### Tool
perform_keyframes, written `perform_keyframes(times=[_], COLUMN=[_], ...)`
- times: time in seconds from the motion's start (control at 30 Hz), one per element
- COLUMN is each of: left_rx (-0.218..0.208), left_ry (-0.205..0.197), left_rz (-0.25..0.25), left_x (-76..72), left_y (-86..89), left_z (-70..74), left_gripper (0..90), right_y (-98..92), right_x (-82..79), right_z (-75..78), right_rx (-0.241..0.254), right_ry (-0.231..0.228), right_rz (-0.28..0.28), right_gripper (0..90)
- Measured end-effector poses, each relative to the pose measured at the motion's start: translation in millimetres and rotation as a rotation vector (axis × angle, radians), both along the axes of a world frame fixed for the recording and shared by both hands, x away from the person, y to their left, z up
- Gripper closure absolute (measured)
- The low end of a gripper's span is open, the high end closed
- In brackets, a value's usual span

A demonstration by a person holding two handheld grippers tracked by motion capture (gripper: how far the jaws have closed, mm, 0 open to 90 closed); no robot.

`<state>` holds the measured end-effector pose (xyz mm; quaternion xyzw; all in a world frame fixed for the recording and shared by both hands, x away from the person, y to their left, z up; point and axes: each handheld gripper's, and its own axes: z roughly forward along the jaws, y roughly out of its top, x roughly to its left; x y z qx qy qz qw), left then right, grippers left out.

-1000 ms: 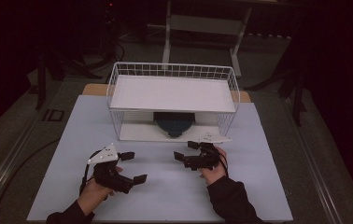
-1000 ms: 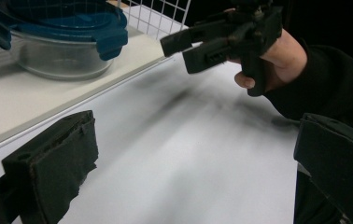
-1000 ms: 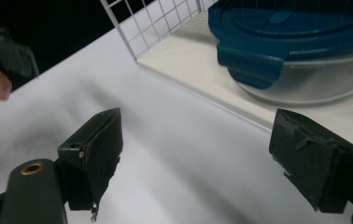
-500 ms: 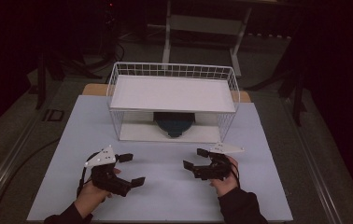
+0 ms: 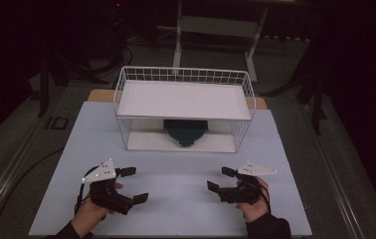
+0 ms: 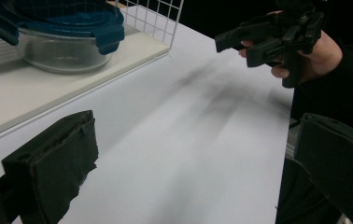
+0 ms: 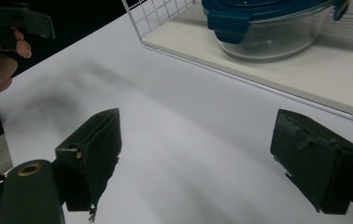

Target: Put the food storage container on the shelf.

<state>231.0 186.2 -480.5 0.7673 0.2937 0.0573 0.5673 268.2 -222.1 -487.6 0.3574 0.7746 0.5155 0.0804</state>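
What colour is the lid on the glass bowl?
Dark blue; the lid shows best in the right gripper view.

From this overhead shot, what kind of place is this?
Probably a lab or data-collection bench, not a home: a white table in a dark room, a white wire rack with a blue-lidded glass container under its shelf, and metal stand legs and cables behind.

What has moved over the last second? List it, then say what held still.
The right gripper drew back from the wire rack toward the table's near edge and a little to the right, jaws open and holding nothing. The left gripper shifted only slightly, also open. The glass container with the blue lid stayed on the rack's lower shelf.
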Motion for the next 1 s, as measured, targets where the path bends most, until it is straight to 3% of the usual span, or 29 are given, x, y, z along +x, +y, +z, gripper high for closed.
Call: perform_keyframes(times=[0.17, 0.43, 0.6, 1.0], left_rx=[0.008, 0.022, 0.027, 0.04], left_ry=[-0.021, -0.02, -0.011, -0.011], left_rz=[0.019, 0.003, 0.004, -0.002], left_x=[-2.9, -7.0, -9.0, -9.7], left_y=[5.5, 9.0, 10.8, 10.1], left_z=[-1.4, -4.4, -6.9, -10.5], left_gripper=[0.0, 0.0, 0.0, 0.0], right_y=[-13.0, -28.3, -37.5, -56.0], right_x=[-10.3, -20.0, -23.7, -27.0], right_z=[-0.6, -6.2, -10.5, -25.3], right_rx=[0.005, 0.002, -0.011, -0.062], right_ry=[-0.001, 0.011, -0.004, 0.031], right_rz=[-0.009, -0.008, 0.008, 0.008], right_gripper=[16.2, 16.3, 16.3, 16.2])
